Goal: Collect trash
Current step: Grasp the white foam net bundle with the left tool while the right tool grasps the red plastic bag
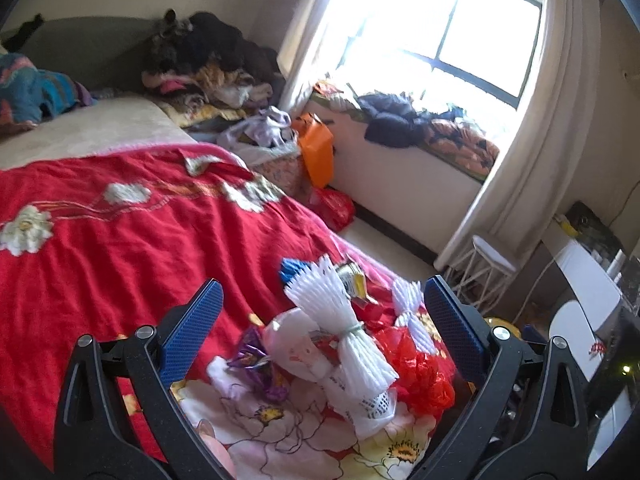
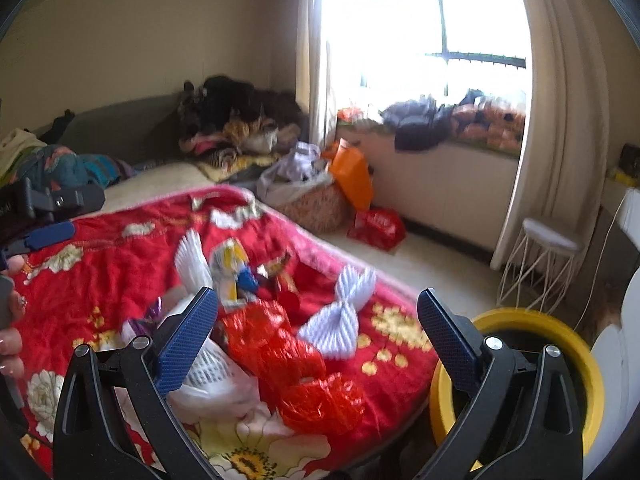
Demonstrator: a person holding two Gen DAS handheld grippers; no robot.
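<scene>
Trash lies in a heap on the red flowered bedspread [image 1: 120, 240]: a white foam net sleeve [image 1: 340, 320], a second white foam net [image 2: 340, 320], crumpled red cellophane [image 2: 280, 352], a purple foil wrapper [image 1: 256, 364], a white plastic bag [image 2: 216, 384] and a yellow-blue wrapper [image 2: 232, 276]. My left gripper [image 1: 320, 320] is open and empty, hovering over the heap with the foam sleeve between its jaws. My right gripper [image 2: 316, 328] is open and empty above the red cellophane. The left gripper also shows at the left edge of the right wrist view [image 2: 48, 236].
A yellow-rimmed bin [image 2: 560, 344] stands by the bed's near right corner. A white wire stool [image 2: 548, 264] stands by the curtain. An orange bag [image 2: 352, 180], a red bag [image 2: 376, 224] and a laundry basket [image 2: 316, 204] sit on the floor beyond the bed. Clothes cover the window ledge.
</scene>
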